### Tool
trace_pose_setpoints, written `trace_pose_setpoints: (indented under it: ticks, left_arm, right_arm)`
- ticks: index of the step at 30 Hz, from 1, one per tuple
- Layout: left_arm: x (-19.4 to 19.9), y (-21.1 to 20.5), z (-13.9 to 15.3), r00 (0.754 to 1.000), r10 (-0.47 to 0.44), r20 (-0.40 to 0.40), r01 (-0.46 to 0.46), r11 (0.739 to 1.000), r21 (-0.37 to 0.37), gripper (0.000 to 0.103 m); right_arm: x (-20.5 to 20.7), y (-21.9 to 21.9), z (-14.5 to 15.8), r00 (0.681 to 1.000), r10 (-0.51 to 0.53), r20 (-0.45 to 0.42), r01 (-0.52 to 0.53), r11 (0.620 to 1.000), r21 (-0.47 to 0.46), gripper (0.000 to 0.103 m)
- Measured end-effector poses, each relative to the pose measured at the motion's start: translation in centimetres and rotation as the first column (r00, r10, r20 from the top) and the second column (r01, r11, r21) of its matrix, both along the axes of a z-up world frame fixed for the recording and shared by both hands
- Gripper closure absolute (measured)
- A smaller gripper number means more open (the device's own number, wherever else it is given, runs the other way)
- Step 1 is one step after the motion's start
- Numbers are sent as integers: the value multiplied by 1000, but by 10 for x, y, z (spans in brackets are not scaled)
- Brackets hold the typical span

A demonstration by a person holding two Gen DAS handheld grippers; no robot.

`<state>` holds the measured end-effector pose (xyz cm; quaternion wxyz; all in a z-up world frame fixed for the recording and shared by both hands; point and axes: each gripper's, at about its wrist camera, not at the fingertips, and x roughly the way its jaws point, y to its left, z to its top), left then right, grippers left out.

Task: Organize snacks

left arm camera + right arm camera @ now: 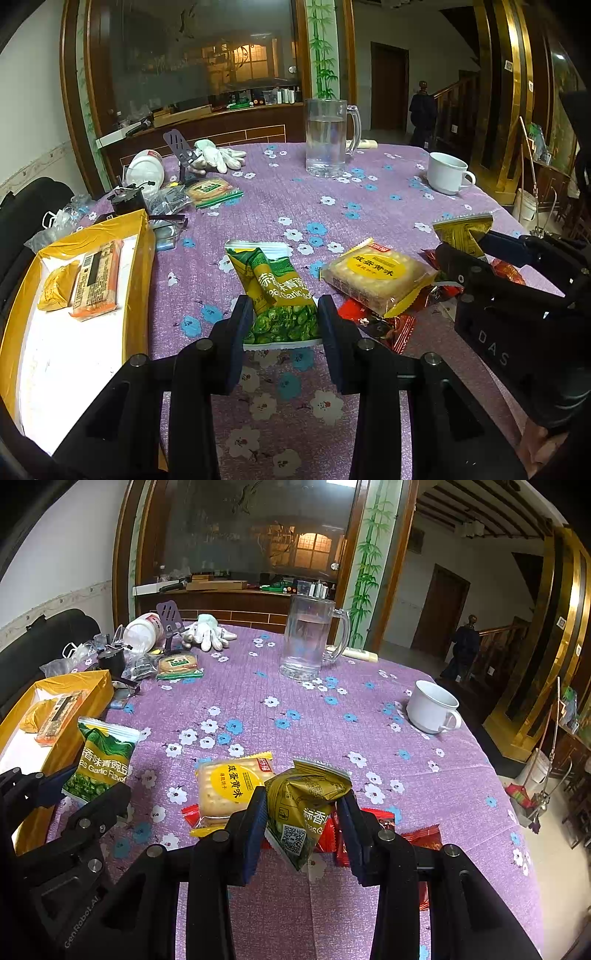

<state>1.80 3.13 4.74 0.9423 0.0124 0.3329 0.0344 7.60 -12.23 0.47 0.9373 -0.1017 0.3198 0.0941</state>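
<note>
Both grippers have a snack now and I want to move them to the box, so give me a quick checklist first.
1. Left gripper shut on green pea packet: ok.
2. Right gripper shut on gold packet: ok.
3. Yellow box has free floor space: ok.
4. Cracker packet clear of both grips: ok.
5. Both packets lifted off the tablecloth: cannot tell.

Off-task: glass mug (328,136) with water, white cup (448,172), white gloves (218,155) on purple floral tablecloth (280,206).
</note>
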Motion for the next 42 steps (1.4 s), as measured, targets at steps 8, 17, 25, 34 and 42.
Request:
trace_pose_setpoints:
  ticks: [8,17,25,34,42]
  left_arm:
    - [-2,2,1,1000,5,7,-5,1000,-16,69]
    - [-2,4,1,1000,8,7,-8,1000,-17,69]
    - [-2,4,2,1000,8,9,-8,1000,-17,69]
    - [-3,4,2,1000,9,12,-9,1000,-17,69]
    - [-3,4,3,1000,11,16,-11,1000,-17,69]
  right_arm:
    - [-1,1,-2,1000,-7,14,8,1000,-20,63]
    - [-3,3,-1,999,-15,32,17,999,-52,63]
    - [-5,4,1,999,-15,40,17,998,-61,63]
    - [-6,4,2,999,-18,42,21,997,-68,63]
    - [-7,4,3,998,-23,52,27,997,-76,63]
